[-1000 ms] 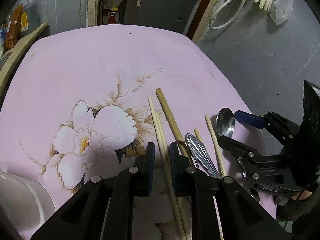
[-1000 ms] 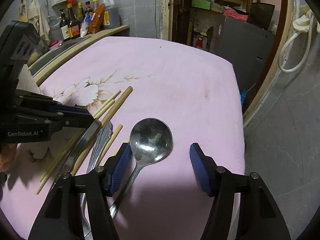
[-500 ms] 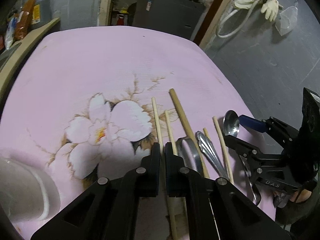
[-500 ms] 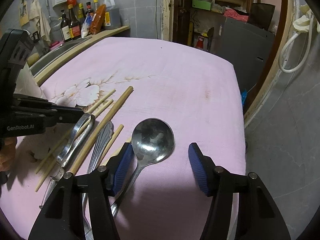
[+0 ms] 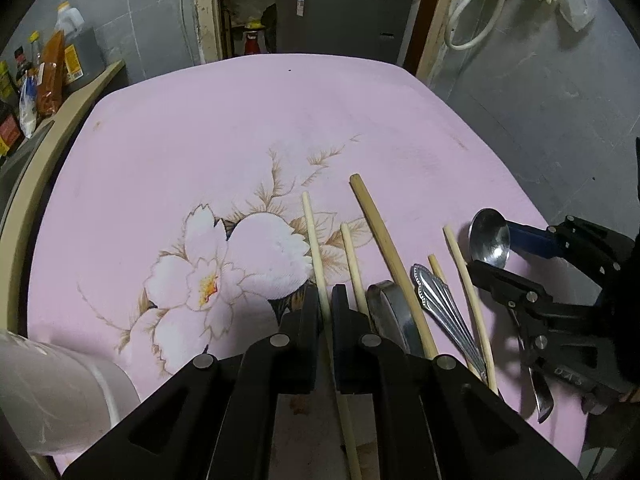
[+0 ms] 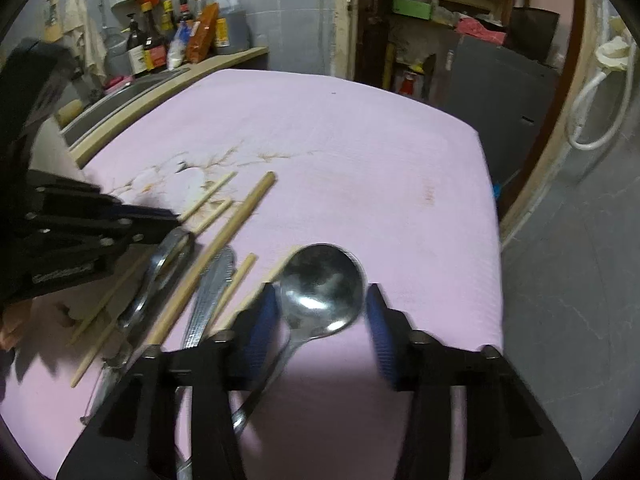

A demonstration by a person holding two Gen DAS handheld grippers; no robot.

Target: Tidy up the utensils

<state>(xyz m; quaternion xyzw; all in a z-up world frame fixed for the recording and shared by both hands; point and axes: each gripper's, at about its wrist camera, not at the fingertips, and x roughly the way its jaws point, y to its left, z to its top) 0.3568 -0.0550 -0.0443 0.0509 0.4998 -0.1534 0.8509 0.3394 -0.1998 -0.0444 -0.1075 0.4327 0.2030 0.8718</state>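
Note:
Several utensils lie on a pink flowered cloth (image 5: pixel 200 140). My left gripper (image 5: pixel 326 292) is shut on a thin wooden chopstick (image 5: pixel 314 236) that passes between its fingers; in the right wrist view it (image 6: pixel 176 220) sits at the left. My right gripper (image 6: pixel 322 292) is closing on the bowl of a steel spoon (image 6: pixel 320 276), and both blue pads (image 6: pixel 260 320) touch the bowl's edges. The left wrist view also shows this gripper (image 5: pixel 492 248) around the spoon (image 5: pixel 490 236). The spoon's handle runs back under the gripper.
Between the grippers lie a thick wooden stick (image 5: pixel 384 248), thin chopsticks (image 5: pixel 466 280), a looped metal utensil (image 5: pixel 390 308) and a patterned silver handle (image 5: pixel 436 300). A white container (image 5: pixel 52 392) stands near left. The table edge (image 6: pixel 490 208) drops off close right of the spoon.
My left gripper's fingers have shut on the thin chopstick and the gripper has tipped up a little. My right gripper's pads have drawn in from wide apart to the spoon bowl's edges.

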